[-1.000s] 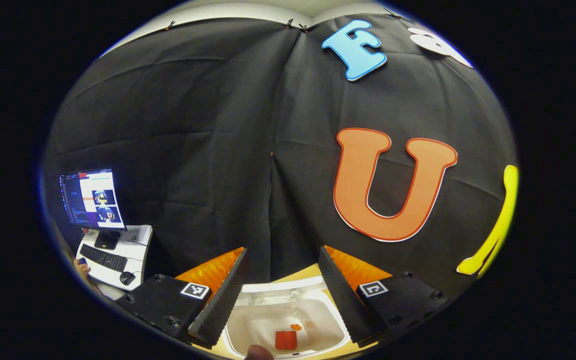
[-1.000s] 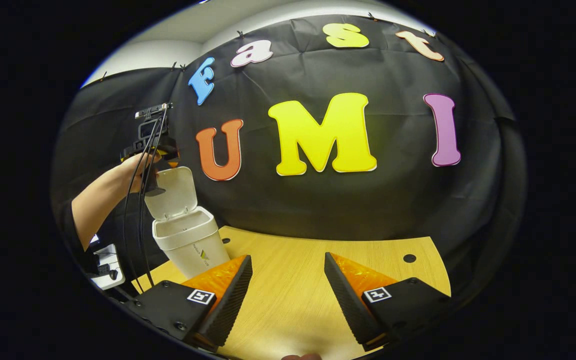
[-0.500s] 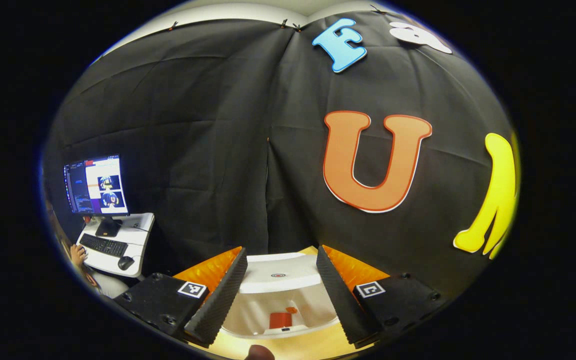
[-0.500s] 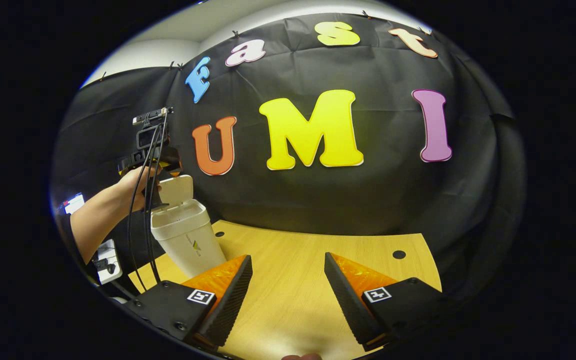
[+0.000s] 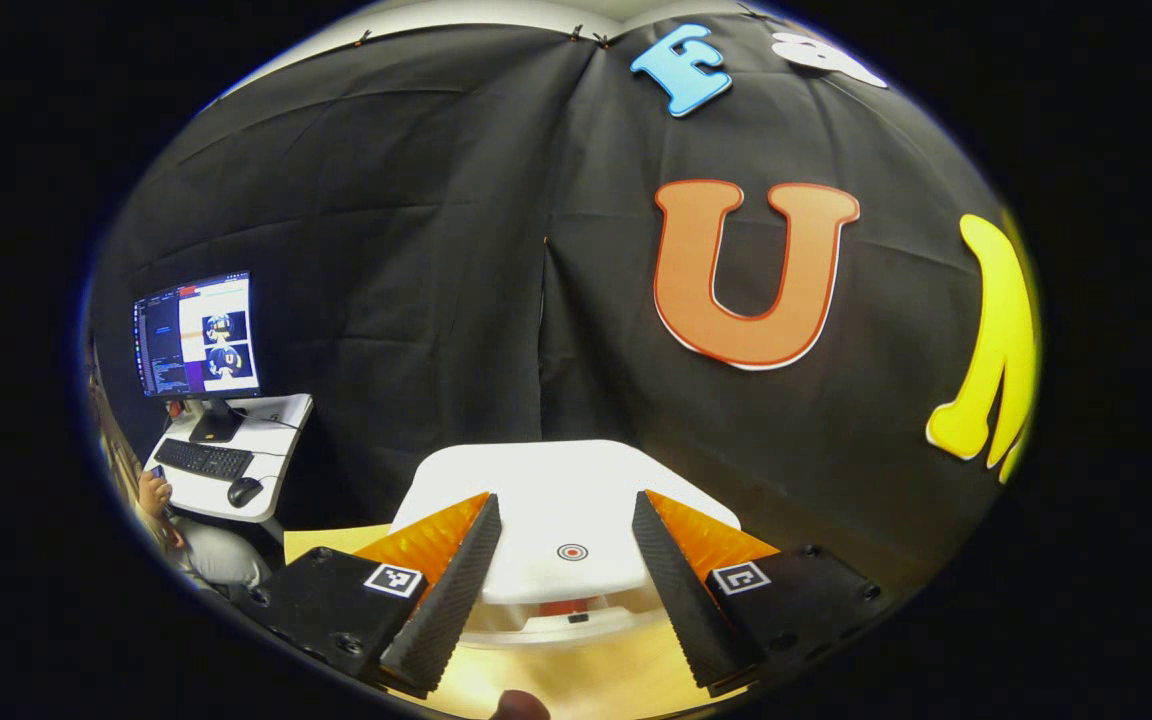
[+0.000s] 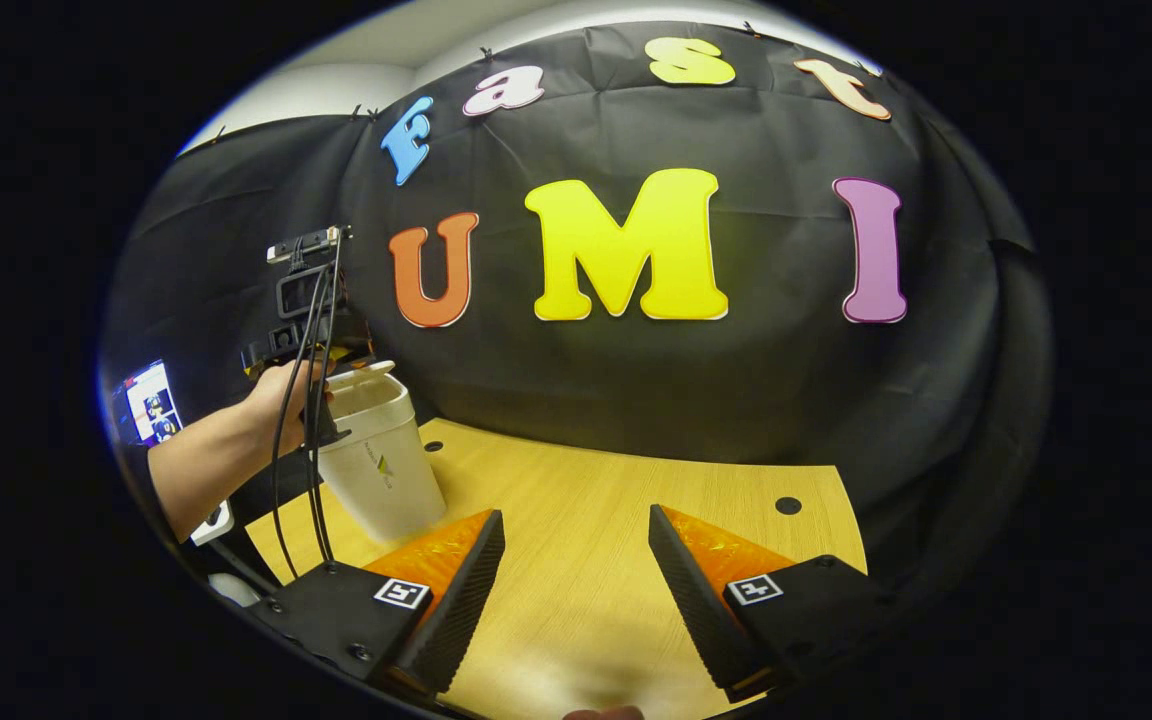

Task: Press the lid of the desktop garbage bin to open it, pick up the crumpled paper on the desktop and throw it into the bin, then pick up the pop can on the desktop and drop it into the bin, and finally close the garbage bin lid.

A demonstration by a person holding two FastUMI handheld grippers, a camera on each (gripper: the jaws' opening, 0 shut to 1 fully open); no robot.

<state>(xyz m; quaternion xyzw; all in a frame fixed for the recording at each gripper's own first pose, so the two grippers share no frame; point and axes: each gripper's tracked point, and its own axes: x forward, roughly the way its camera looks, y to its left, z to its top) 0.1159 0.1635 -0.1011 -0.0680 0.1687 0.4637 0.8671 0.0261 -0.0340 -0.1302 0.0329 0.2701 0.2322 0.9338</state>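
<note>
Lid (image 5: 561, 500) has swung down nearly flat onto the bin (image 6: 383, 470) at 9 o'clock on the worktop (image 6: 636, 520), red can barely peeking beneath, so we're finishing closure; left gripper (image 5: 564, 570) open over it, right gripper (image 6: 576, 590) open, empty.

No word or number can be made out. A small red ring mark (image 5: 572, 552) is printed near the front edge of the bin lid (image 5: 536, 480). A logo (image 6: 382, 466), too blurred to be read, is borne on the bin (image 6: 391, 495) wall. Square black-and-white coded markers (image 5: 393, 580) are fixed on the left gripper (image 5: 565, 497) and the right gripper (image 6: 575, 513).
</note>
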